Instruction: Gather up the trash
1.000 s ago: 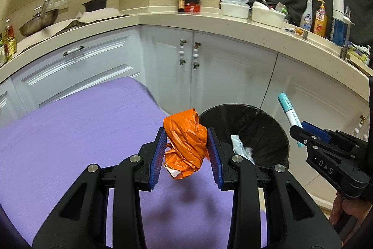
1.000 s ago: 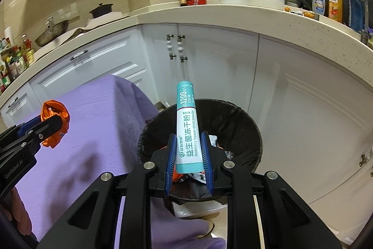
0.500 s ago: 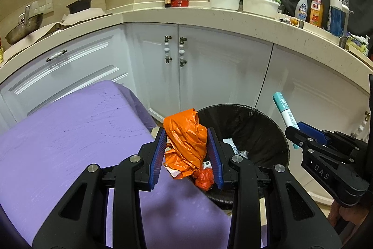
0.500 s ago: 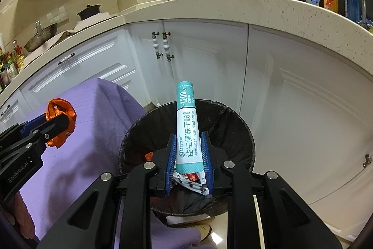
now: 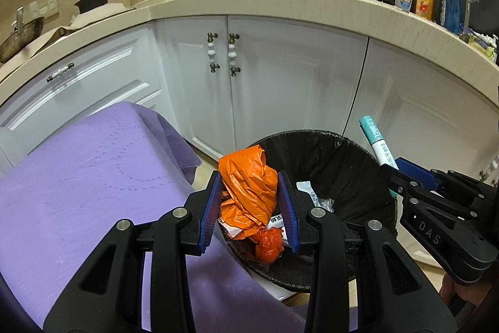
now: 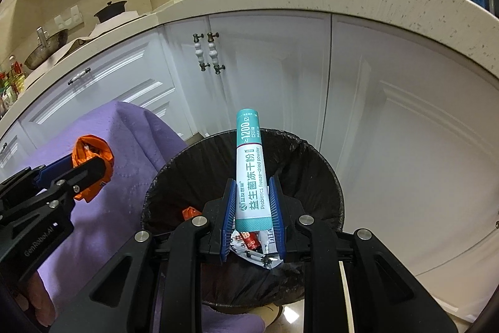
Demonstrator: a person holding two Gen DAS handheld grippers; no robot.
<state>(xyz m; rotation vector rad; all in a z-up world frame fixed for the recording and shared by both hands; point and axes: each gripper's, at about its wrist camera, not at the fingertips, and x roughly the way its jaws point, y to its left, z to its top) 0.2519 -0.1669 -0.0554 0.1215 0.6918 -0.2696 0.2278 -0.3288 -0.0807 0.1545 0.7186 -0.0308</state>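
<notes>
L gripper (image 5: 251, 205) is clamped on a crumpled orange plastic bag (image 5: 249, 177), pads squeezing both sides so the loose film can't slip, and it sits at the near-left rim of the black-lined trash bin (image 5: 352, 158), just off the purple cloth (image 5: 87, 164), prob. lined up for a drop. R gripper (image 6: 252, 214) pinches a teal probiotic powder sachet (image 6: 251, 164) low on its body w/ the top sticking up, right over the bin's mouth where other wrappers (image 6: 254, 248) already lie, so letting go should land it inside.

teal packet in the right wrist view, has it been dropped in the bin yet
No, the teal packet is clamped between the right gripper fingers above the black bin.
</notes>
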